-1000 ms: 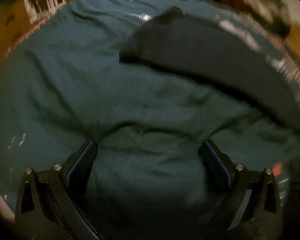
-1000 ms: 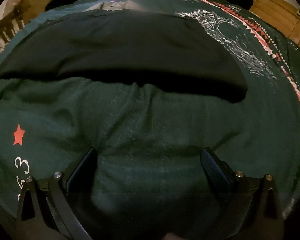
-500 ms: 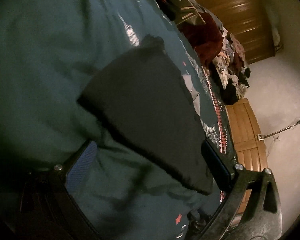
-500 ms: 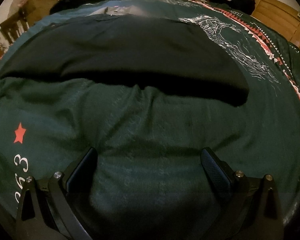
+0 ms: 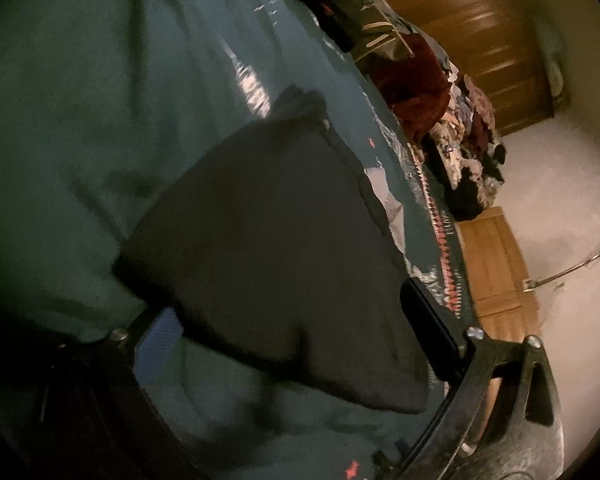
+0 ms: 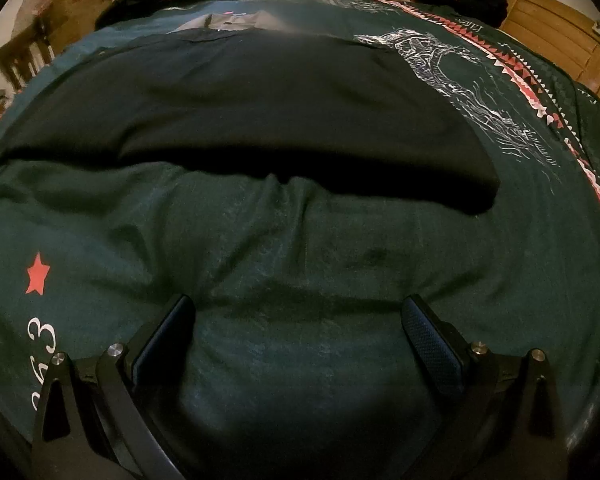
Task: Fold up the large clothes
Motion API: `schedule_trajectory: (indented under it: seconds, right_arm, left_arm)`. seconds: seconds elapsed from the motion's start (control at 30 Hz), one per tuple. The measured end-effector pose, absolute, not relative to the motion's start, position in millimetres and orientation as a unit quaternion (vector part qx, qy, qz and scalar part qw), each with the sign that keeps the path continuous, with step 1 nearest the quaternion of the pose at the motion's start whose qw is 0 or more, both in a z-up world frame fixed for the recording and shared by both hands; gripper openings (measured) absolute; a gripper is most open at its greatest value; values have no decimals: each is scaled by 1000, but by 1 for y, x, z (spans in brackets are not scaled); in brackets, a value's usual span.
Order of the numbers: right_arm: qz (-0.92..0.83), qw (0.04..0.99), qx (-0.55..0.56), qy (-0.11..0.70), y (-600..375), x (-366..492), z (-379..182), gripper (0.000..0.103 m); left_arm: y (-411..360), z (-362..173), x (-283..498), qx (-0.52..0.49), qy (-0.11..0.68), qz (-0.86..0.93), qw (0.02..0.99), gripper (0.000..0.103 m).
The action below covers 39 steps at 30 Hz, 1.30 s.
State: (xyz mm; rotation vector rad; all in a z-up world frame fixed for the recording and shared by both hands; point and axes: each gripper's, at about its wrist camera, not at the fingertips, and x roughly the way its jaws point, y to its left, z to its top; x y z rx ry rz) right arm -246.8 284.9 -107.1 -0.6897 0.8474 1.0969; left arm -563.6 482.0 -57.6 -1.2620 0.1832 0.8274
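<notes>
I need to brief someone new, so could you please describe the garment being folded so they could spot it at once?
Start at the big dark green printed blanket covering the bed. The black garment lies flat across its middle, beside the white line drawing. It is the only plain, unprinted dark cloth there.

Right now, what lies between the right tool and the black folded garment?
Only bare, wrinkled dark green printed blanket, seen in the right wrist view.
</notes>
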Motion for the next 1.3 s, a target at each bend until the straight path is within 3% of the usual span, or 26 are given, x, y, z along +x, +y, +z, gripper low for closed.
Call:
schedule_trajectory:
  seconds: [0.03, 0.07, 0.13, 0.2, 0.27, 0.37, 0.43, 0.5, 0.53, 0.57, 0.73, 0.9, 1.13, 1.3]
  right_arm:
    - [496, 714, -313, 383, 285, -247, -107, 103]
    - [496, 713, -313, 385, 286, -246, -106, 103]
    - [496, 709, -316, 389, 286, -245, -105, 103]
    - [496, 706, -319, 393, 287, -245, -104, 103]
    - [495, 703, -323, 395, 288, -244, -103, 103]
    - [493, 697, -332, 401, 289, -245, -99, 103]
    - [498, 692, -332, 404, 286, -246, -89, 95]
    - [505, 689, -327, 403, 284, -248, -75, 94]
    - [512, 688, -320, 403, 284, -248, -65, 94]
    - [521, 686, -312, 401, 285, -250, -53, 94]
    - [584, 662, -255, 395, 331, -259, 12, 96]
    - [662, 594, -245, 387, 451, -291, 57, 100]
    - [703, 455, -333, 434, 609, -378, 52, 100]
    - [666, 435, -404, 452, 652, -407, 15, 99]
  left_arm:
    - [482, -55, -560, -563, 84, 376, 731, 82]
    - [481, -53, -558, -555, 87, 380, 735, 66]
    - [479, -55, -558, -545, 91, 395, 734, 58]
    - [481, -65, -560, -548, 98, 403, 727, 39]
    - [484, -74, -563, -547, 102, 411, 722, 29]
    - [486, -77, -567, -548, 83, 416, 721, 28]
    - [489, -75, -564, -539, 82, 425, 722, 29]
    - [490, -70, -557, -519, 98, 433, 730, 27]
    - [489, -66, -553, -506, 110, 442, 733, 22]
    - [486, -60, -549, -489, 120, 451, 737, 7]
    - [456, -15, -517, -350, 158, 485, 786, 5]
    - [438, 4, -483, -237, 190, 500, 811, 5]
    - [427, 4, -445, -138, 232, 491, 828, 6]
    - [432, -1, -438, -128, 242, 475, 836, 6]
